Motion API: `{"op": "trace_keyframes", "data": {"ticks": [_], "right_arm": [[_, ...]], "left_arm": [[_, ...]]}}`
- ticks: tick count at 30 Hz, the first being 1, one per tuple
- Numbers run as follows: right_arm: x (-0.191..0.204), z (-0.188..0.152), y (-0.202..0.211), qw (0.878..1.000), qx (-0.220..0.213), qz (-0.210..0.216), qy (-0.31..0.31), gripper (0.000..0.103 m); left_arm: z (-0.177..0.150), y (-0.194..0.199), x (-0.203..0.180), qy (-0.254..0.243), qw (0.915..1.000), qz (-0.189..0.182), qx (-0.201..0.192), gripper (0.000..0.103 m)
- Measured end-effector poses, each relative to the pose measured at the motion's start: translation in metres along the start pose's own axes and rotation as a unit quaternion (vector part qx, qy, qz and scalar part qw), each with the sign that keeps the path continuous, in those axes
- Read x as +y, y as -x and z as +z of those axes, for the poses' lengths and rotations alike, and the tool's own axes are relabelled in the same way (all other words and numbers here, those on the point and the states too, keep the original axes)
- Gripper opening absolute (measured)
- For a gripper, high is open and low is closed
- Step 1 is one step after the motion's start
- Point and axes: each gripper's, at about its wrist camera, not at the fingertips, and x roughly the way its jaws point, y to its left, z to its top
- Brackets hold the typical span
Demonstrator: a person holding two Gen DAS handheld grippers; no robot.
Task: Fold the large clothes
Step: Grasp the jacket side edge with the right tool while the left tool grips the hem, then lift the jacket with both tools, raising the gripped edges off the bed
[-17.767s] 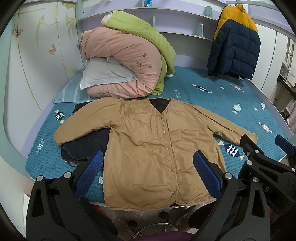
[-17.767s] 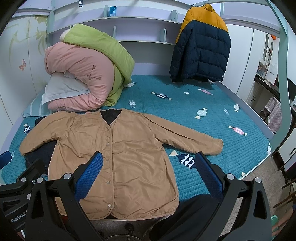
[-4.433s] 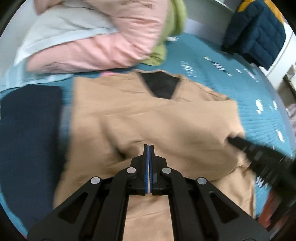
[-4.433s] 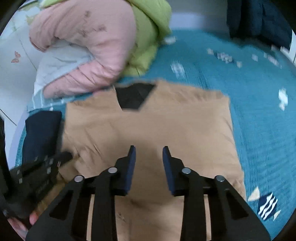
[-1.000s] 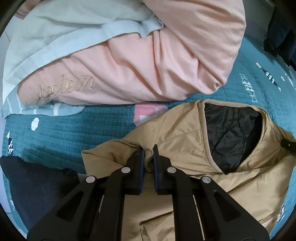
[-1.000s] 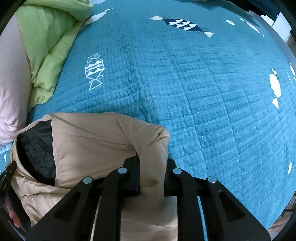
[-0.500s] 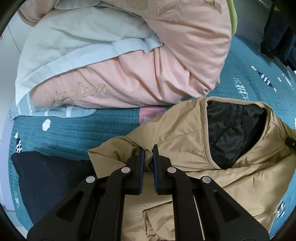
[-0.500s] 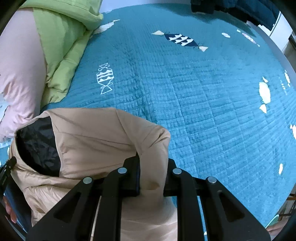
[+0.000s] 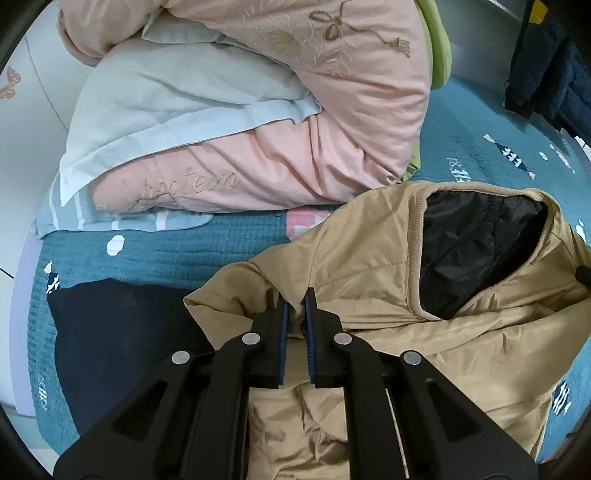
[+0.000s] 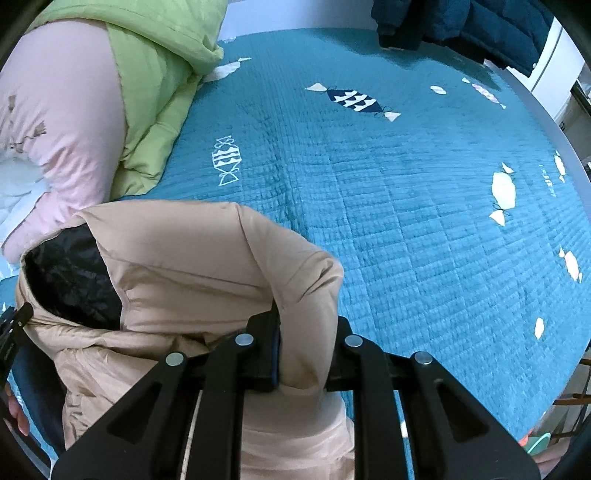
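Your left gripper [image 9: 295, 306] is pinched nearly shut on a fold of the tan jacket [image 9: 369, 258] at its left shoulder, with only a thin ridge of fabric between the blue pads. Your right gripper [image 10: 304, 332] is clamped on the jacket's other shoulder [image 10: 207, 266], where a thicker roll of fabric bulges up between the jaws and hides the pads' inner faces.

The jacket hangs bunched between the two grippers over the teal quilted bedspread [image 10: 406, 206]. Its V-neck gapes and shows the black lining [image 9: 476, 254]. The collar edge lies just in front of the pink comforter [image 9: 295, 147], which is folded around a pale blue-white pillow [image 9: 166, 99]. A green comforter [image 10: 159, 88] sits against the pink one on the side away from the pillow.

A dark navy garment [image 9: 118, 332] lies flat on the bedspread just beside the jacket's left shoulder, partly under it. A navy puffer coat [image 10: 461, 26] hangs at the far edge of the bedspread, well apart from the jacket. In the right wrist view, the tip of your left gripper shows at the frame's left edge, beside the lining.
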Motion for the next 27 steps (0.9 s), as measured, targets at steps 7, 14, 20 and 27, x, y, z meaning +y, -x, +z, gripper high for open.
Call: {"op": "trace_keyframes", "data": {"ticks": [7, 14, 20, 27], "right_arm": [[0.000, -0.021, 0.033, 1.000, -0.009, -0.008, 0.005, 0.014], [-0.001, -0.047, 0.065, 1.000, -0.021, -0.017, 0.012, 0.014], [0.005, -0.076, 0.092, 0.998, -0.046, -0.030, 0.019, 0.013], [0.009, -0.111, 0.118, 0.999, -0.048, -0.014, 0.022, 0.013]], "left_arm": [[-0.014, 0.030, 0.008, 0.000, 1.0000, -0.004, -0.008, 0.008], [-0.035, 0.062, 0.010, -0.013, 0.9997, -0.003, -0.021, 0.008], [-0.057, 0.091, 0.012, -0.021, 0.9993, 0.004, -0.032, 0.007], [-0.083, 0.132, 0.025, -0.020, 0.9982, 0.003, -0.057, 0.000]]}}
